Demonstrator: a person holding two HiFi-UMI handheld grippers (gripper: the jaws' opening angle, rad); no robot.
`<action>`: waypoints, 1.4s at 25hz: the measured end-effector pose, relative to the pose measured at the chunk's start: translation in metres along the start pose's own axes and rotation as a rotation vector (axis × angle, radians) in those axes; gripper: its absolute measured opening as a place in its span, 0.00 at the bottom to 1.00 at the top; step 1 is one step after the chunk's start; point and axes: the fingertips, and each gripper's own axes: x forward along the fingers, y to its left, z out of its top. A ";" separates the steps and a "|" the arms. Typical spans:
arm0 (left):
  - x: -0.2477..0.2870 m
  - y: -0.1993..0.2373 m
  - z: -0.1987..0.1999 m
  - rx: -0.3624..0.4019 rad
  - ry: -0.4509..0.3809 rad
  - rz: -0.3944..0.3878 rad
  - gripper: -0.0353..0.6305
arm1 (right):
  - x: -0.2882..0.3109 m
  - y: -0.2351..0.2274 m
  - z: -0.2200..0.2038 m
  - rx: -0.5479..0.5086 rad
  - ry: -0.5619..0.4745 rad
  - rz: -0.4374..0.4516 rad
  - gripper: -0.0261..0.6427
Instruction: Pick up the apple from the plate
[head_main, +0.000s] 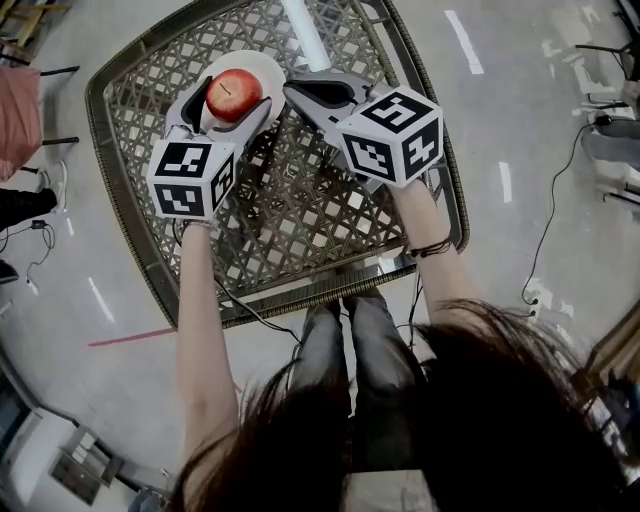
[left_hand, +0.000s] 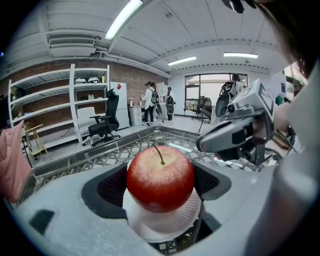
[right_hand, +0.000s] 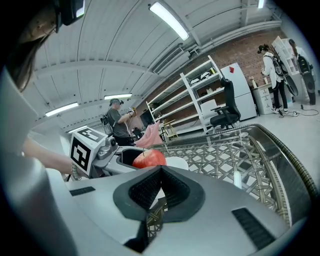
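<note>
Apple (head_main: 233, 95) sits stem-up on the white plate (head_main: 262, 68), upper left of centre on the lattice table (head_main: 300, 210). Left gripper (left_hand: 161, 186) straddles it with fingers wide, one on each side; contact unconfirmed. Right gripper (right_hand: 160, 172), fingers closed and empty, lies just right of the plate. Room above is open for lifting.

Bright, even light from ceiling tubes (left_hand: 122, 19) up top. Gripper views: strong fisheye, black corners. Centre sharp, apple (left_hand: 160, 177) w/ soft sheen; shadows faint.
</note>
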 end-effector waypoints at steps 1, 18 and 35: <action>-0.002 0.000 0.001 -0.004 -0.002 0.001 0.67 | -0.001 0.001 0.001 0.001 -0.001 -0.001 0.05; -0.051 -0.019 0.034 -0.103 -0.034 0.011 0.67 | -0.029 0.032 0.040 -0.012 -0.007 -0.005 0.05; -0.108 -0.043 0.069 -0.183 -0.073 0.020 0.67 | -0.057 0.077 0.080 -0.030 -0.032 0.013 0.05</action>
